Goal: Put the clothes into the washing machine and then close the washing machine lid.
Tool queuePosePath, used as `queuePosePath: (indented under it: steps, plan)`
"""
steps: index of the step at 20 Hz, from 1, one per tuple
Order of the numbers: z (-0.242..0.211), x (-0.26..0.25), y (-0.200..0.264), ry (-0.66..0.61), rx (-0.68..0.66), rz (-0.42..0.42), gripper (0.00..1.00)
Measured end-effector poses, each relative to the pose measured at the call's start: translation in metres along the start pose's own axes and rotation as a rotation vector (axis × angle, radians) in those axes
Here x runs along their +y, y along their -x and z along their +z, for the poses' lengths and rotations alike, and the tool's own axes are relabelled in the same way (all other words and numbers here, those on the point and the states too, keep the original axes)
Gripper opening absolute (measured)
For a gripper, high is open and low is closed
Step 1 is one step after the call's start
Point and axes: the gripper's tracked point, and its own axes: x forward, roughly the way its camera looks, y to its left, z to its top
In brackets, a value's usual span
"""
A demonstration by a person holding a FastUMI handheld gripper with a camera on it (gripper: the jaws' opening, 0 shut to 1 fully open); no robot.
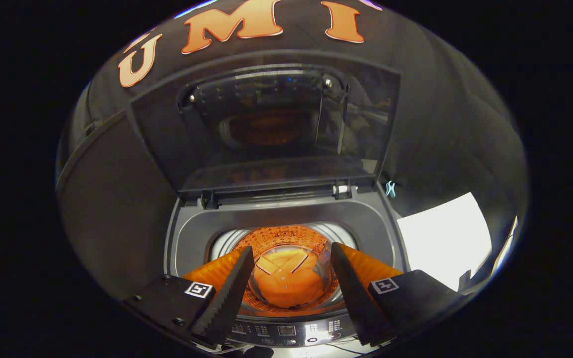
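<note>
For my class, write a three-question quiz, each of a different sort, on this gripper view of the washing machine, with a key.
1. True or false: the dark glass lid of the grey top-loading washing machine is shut.
2. Where does the folded orange garment lie? A on the lid; B down in the round drum; C between pressing fingers.
3. Fill in: the gripper hangs over the opening with its fingers ____ and holding nothing.

Key: 1 false, the lid stands raised behind the opening. 2 B. 3 open.
</note>
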Motion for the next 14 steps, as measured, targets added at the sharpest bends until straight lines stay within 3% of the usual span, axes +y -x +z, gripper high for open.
queuePosePath:
  steps: [7, 14]
  plan:
    - [0.092, 0.015, 0.06, -0.028, -0.136, 0.036, 0.99]
    - [0.21, 0.04, 0.067, 0.066, -0.27, 0.047, 0.99]
